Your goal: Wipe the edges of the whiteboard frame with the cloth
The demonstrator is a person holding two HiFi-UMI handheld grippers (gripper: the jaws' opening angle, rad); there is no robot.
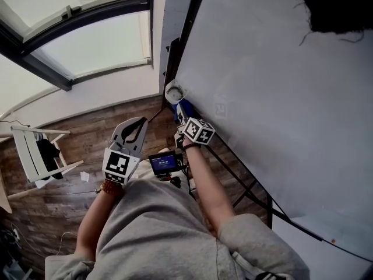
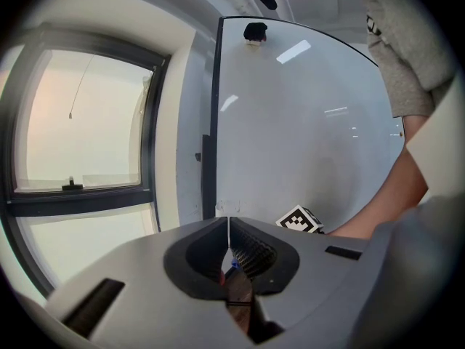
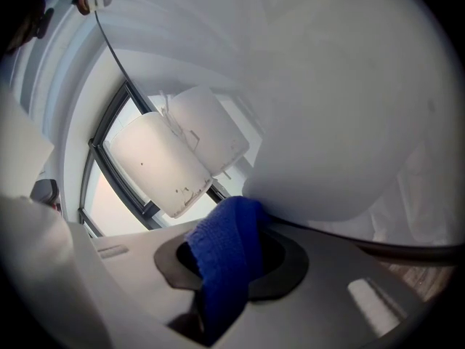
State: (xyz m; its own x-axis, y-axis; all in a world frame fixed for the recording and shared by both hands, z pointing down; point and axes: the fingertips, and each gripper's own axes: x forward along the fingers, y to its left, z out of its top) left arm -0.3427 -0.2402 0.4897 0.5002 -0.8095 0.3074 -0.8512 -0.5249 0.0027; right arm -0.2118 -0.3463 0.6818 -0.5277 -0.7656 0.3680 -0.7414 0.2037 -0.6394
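Note:
The whiteboard (image 1: 274,98) fills the right of the head view, its dark frame edge (image 1: 185,34) running down its left side. My right gripper (image 1: 179,114) is shut on a blue cloth (image 3: 225,257) and holds it against the frame's lower left corner, beside a white cup-like holder (image 1: 174,91). In the right gripper view the cloth bulges out between the jaws. My left gripper (image 1: 137,124) hangs left of the board, apart from it, shut with nothing in it. The left gripper view shows the board (image 2: 305,122) and its black frame edge (image 2: 216,115) ahead.
A window (image 1: 76,28) is to the left of the board. A white folding rack (image 1: 35,153) stands on the wooden floor at left. The board's black stand legs (image 1: 256,191) run under its lower edge. A small lit screen (image 1: 164,163) hangs at the person's chest.

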